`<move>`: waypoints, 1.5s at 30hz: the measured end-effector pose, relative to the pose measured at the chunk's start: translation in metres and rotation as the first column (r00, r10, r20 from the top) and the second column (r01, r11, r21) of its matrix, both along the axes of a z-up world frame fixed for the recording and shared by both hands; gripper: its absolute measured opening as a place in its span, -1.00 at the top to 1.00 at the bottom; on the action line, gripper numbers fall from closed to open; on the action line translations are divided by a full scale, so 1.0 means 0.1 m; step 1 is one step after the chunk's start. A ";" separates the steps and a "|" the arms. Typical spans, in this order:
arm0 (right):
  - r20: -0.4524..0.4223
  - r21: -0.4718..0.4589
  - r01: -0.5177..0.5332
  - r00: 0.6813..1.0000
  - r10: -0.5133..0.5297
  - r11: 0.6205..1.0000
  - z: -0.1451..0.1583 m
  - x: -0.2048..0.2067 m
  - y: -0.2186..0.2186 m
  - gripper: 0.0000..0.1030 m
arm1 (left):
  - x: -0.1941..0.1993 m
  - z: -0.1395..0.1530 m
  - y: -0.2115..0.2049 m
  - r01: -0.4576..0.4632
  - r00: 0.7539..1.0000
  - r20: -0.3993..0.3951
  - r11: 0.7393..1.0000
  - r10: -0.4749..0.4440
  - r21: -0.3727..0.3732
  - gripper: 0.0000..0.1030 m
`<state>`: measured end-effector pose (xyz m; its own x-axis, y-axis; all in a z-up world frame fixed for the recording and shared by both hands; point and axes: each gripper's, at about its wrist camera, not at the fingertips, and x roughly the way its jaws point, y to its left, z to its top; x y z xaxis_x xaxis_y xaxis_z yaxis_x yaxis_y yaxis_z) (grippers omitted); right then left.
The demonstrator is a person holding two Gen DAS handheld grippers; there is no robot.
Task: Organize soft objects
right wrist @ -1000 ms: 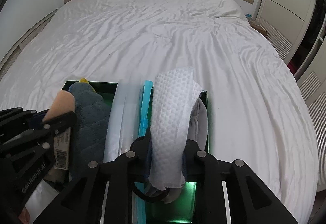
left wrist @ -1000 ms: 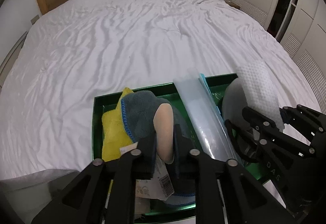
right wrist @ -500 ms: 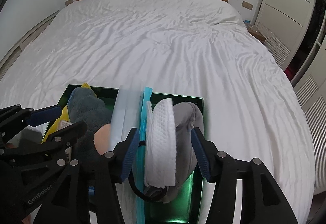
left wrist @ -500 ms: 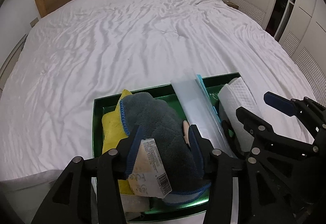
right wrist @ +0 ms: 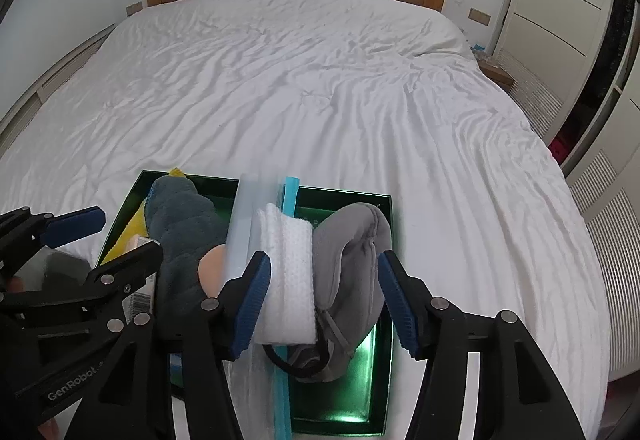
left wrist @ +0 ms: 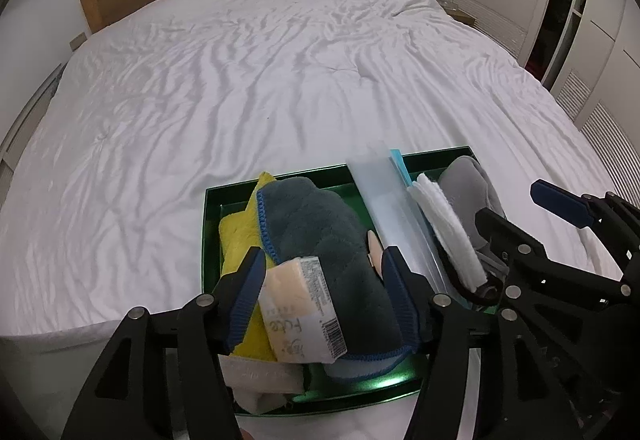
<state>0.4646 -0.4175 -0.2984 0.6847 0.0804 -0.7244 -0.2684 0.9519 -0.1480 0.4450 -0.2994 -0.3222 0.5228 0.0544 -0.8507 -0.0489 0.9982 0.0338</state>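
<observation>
My left gripper (left wrist: 320, 272) is opening. Its blue pads sit on either side of the dark grey cloth (left wrist: 320, 232) and the peach sponge (left wrist: 296, 304) with a label, but they do not squeeze them. My right gripper (right wrist: 322, 292) is opening too. The folded white cloth (right wrist: 286, 272) and the light grey cloth (right wrist: 352, 260) sit loose between its pads. All these soft things lie in the green tray (right wrist: 348, 420), which rests at the near edge of the white bed (right wrist: 300, 79). A yellow cloth (left wrist: 236, 240) fills the tray's left side. A clear bag with a blue strip (right wrist: 286, 195) lies down the middle.
</observation>
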 end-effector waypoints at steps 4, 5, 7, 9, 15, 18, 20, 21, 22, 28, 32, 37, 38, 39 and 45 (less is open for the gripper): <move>0.003 -0.005 0.003 1.000 -0.003 1.000 0.04 -0.06 0.02 -0.12 | -0.06 0.04 0.01 0.000 1.000 0.004 1.000 0.000 -0.004 -0.05; 0.006 -0.005 0.003 1.000 -0.003 1.000 0.05 -0.07 0.02 -0.12 | -0.07 0.05 0.02 -0.001 1.000 0.005 1.000 0.001 -0.007 -0.05; 0.011 -0.012 0.002 1.000 -0.002 1.000 0.08 -0.12 0.04 -0.12 | -0.11 0.08 0.02 -0.001 1.000 0.006 1.000 0.001 -0.012 -0.05; 0.019 -0.027 0.005 1.000 -0.004 1.000 0.11 -0.16 0.05 -0.14 | -0.16 0.11 0.01 0.003 1.000 0.009 1.000 -0.003 -0.019 -0.05; 0.050 -0.044 0.024 0.998 -0.022 0.999 0.27 -0.36 0.03 -0.31 | -0.37 0.28 -0.01 0.015 0.999 0.032 0.998 -0.013 -0.053 -0.05; 0.066 -0.040 0.026 0.998 -0.023 0.999 0.36 -0.54 0.02 -0.46 | -0.55 0.37 -0.03 0.023 0.999 0.027 0.997 -0.021 -0.075 -0.06; 0.076 -0.042 0.031 0.997 -0.028 0.999 0.41 -0.70 0.01 -0.53 | -0.70 0.43 -0.07 0.033 0.999 0.025 0.997 -0.031 -0.065 -0.06; 0.077 -0.039 0.035 0.997 -0.032 0.999 0.44 -0.78 0.00 -0.58 | -0.80 0.47 -0.09 0.042 0.999 0.032 0.997 -0.040 -0.061 -0.06; 0.078 -0.037 0.038 0.996 -0.035 0.999 0.45 -0.86 -0.01 -0.71 | -0.90 0.51 -0.10 0.048 0.998 0.039 0.997 -0.045 -0.063 -0.06; 0.079 -0.048 0.077 0.994 -0.074 0.996 0.60 -1.45 -0.07 -0.93 | -1.47 0.72 -0.13 0.125 0.992 0.038 0.985 -0.121 -0.117 -0.11; 0.073 -0.050 0.107 0.992 -0.103 0.993 0.74 -1.95 0.00 -0.99 | -1.86 0.87 -0.08 0.159 0.987 0.019 0.976 -0.158 -0.146 -0.17; 0.034 -0.046 0.155 0.988 -0.154 0.987 0.94 -2.64 0.20 -0.99 | -2.34 1.11 0.16 0.199 0.979 -0.008 0.961 -0.204 -0.191 -0.21; 0.035 -0.045 0.164 0.986 -0.163 0.985 1.00 -2.74 0.22 -0.99 | -2.42 1.15 0.21 0.200 0.978 -0.013 0.961 -0.206 -0.189 -0.23; 0.033 -0.042 0.174 0.984 -0.173 0.984 1.07 -2.87 0.26 -0.99 | -2.49 1.22 0.28 0.198 0.979 -0.020 0.963 -0.205 -0.183 -0.23; 0.031 0.021 0.213 0.976 -0.214 0.977 1.66 -3.72 0.60 -0.99 | -3.00 1.65 0.74 0.236 0.971 -0.011 0.962 -0.240 -0.134 -0.23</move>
<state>0.0930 -0.3570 -0.1324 0.7106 -0.0576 -0.7012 -0.0538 0.9893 -0.1358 0.1455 -0.2254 -0.1572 0.4842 -0.1814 -0.8559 0.1899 0.9767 -0.0996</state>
